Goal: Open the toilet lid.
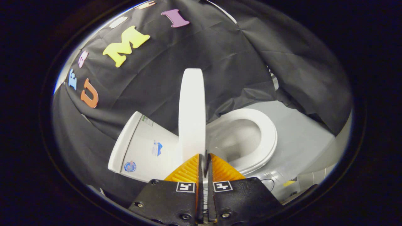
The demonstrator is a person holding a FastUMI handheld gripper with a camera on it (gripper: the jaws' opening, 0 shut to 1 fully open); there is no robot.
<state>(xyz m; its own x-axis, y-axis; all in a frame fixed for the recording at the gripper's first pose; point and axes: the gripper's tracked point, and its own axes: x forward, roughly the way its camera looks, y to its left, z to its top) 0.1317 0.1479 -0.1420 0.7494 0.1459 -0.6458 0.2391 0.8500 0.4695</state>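
The white toilet lid (192, 113) stands raised and is seen edge-on, rising straight up from just beyond my fingertips. On one side of it is the white tank (143, 147) with stickers. On the other side lie the open seat ring (265, 138) and the bowl (238, 138). My gripper (204, 156) is shut, its orange ribbed fingers (187, 171) pressed together with only a thin dark slit between them. The tips sit right at the lid's near rim; nothing is held between them. Whether they touch the lid is unclear.
Black cloth walls close in behind the tank and around the seat side. A pale grey floor (301, 138) spreads beyond the seat. A small yellow mark (289, 182) and a thin cable loop lie on the floor near my right finger.
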